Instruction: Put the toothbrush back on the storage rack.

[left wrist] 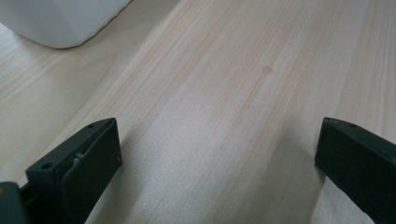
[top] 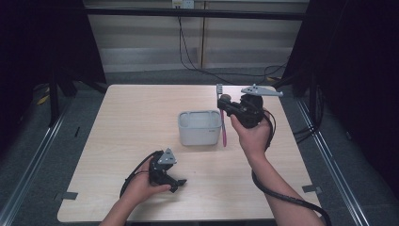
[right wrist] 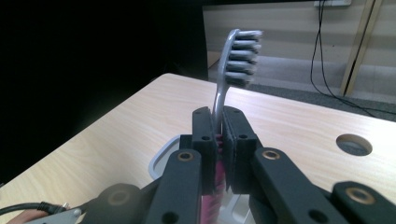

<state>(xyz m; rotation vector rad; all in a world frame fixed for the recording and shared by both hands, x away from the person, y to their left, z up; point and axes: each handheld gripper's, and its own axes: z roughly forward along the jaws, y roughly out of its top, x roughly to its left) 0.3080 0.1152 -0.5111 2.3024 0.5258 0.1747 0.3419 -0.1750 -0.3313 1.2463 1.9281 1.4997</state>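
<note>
My right gripper (top: 224, 104) is shut on a toothbrush (top: 221, 117) with a grey head and pink handle, held upright just right of a white tub (top: 200, 127) at the table's middle. In the right gripper view the brush head (right wrist: 240, 56) rises above the closed jaws, and the tub's rim (right wrist: 161, 156) shows below them. My left gripper (top: 175, 181) rests low near the table's front left, open with nothing between its jaws. The left gripper view shows bare wood between the two fingers (left wrist: 88, 163) and a corner of the tub (left wrist: 60, 21) at upper left.
The wooden table (top: 141, 113) has a round cable hole (right wrist: 354, 144) near the right gripper. Black cables trail from both grippers, and a wall cable hangs behind the table. Dark curtains flank both sides.
</note>
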